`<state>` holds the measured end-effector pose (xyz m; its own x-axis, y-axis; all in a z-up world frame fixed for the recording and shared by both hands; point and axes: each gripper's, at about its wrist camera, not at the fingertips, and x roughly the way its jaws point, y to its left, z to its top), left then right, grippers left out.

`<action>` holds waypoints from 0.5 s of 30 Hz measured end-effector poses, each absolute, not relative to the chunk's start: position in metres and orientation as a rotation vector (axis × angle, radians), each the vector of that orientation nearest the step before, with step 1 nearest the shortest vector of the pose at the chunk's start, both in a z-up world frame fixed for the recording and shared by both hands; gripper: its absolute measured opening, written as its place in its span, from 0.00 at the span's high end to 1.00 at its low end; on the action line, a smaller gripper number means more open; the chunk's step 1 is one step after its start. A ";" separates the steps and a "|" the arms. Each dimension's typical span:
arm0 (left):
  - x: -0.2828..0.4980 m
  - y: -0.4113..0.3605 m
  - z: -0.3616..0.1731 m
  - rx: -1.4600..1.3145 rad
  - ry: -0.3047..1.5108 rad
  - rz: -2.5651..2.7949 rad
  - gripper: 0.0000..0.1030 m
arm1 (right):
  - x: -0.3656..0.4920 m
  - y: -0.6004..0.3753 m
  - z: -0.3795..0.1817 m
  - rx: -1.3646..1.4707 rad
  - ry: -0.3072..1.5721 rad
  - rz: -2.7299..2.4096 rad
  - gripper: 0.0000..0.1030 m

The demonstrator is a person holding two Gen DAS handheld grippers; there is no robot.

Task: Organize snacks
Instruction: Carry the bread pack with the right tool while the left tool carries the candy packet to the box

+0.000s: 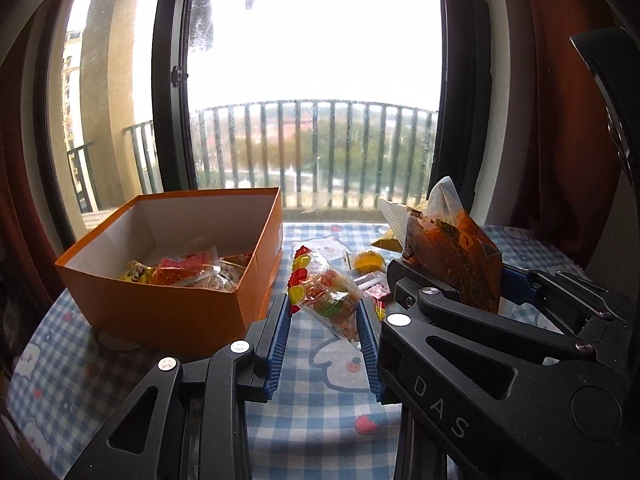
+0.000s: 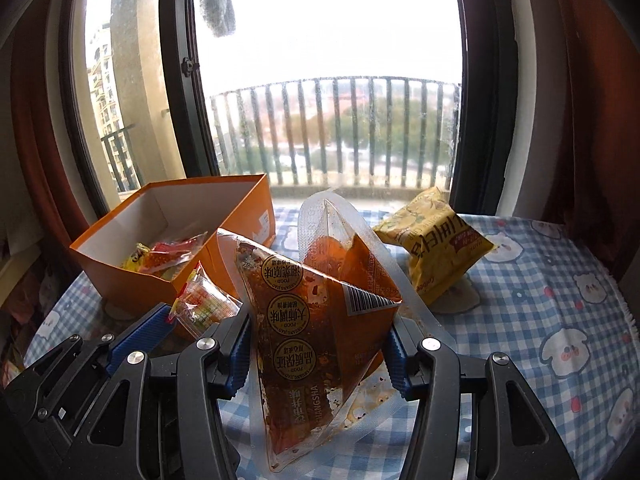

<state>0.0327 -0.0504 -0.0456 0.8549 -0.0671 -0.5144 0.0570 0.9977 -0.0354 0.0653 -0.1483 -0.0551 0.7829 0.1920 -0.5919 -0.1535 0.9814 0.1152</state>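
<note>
We hold a small clear candy packet (image 1: 326, 300) in the left gripper (image 1: 325, 320) and a spicy red vacuum pouch (image 2: 320, 320) in the right gripper (image 2: 318, 344), both clamped and lifted beside the orange box (image 1: 180, 304), likely for dropping in.

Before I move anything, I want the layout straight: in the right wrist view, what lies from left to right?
Orange box → small candy packet in the left claw → big reddish sauce packet in the right claw → yellow snack bag, all over the checked tablecloth.
</note>
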 end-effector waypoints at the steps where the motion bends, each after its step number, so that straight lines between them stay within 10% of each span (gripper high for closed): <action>1: 0.034 -0.049 -0.044 -0.022 0.534 -0.063 0.68 | 0.065 -0.146 -0.052 0.060 0.640 0.189 0.44; 15: 0.052 -0.013 -0.026 -0.049 0.467 -0.021 0.68 | 0.090 -0.114 -0.020 0.029 0.578 0.214 0.44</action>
